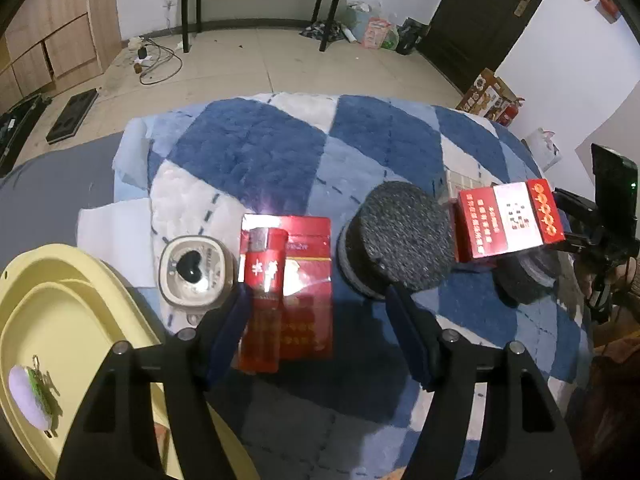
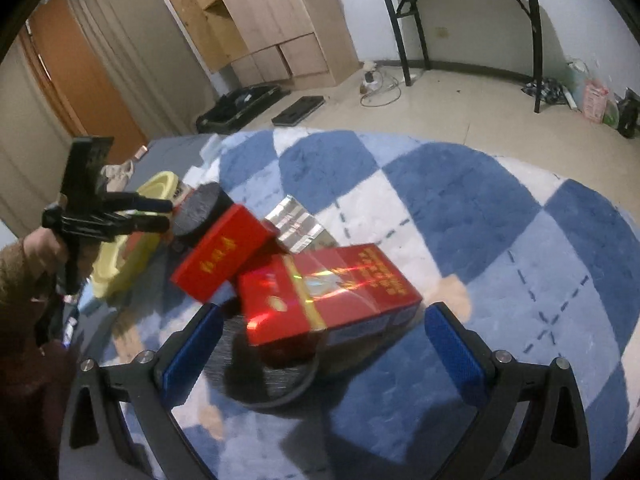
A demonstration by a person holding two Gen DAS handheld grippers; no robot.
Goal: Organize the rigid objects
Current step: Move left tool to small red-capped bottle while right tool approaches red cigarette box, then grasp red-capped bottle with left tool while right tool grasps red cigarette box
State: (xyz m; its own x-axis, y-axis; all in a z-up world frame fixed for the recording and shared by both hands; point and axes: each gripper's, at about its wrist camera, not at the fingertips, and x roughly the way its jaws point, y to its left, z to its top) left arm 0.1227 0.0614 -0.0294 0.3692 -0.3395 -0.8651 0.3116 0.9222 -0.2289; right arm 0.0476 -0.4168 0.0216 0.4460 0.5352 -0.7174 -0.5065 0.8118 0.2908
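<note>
In the left wrist view my left gripper (image 1: 318, 300) points down at a red lighter (image 1: 262, 292) lying on a flat red cigarette pack (image 1: 310, 280). Both lie between its blue pads; the left pad is close beside the lighter, the right pad stands well off, so the gripper is open. In the right wrist view my right gripper (image 2: 324, 312) stands open around a larger red cigarette box (image 2: 332, 292), which rests on a dark round disc (image 2: 260, 376). Neither pad touches the box. A second dark round puck (image 1: 400, 240) stands between the two packs.
A cream case with a black heart (image 1: 196, 276) sits left of the lighter. At the far left a yellow tray (image 1: 60, 280) holds a white and green keychain (image 1: 32, 396). Everything lies on a blue and white checked rug (image 1: 248, 148). A hand (image 2: 40, 244) holds the left gripper.
</note>
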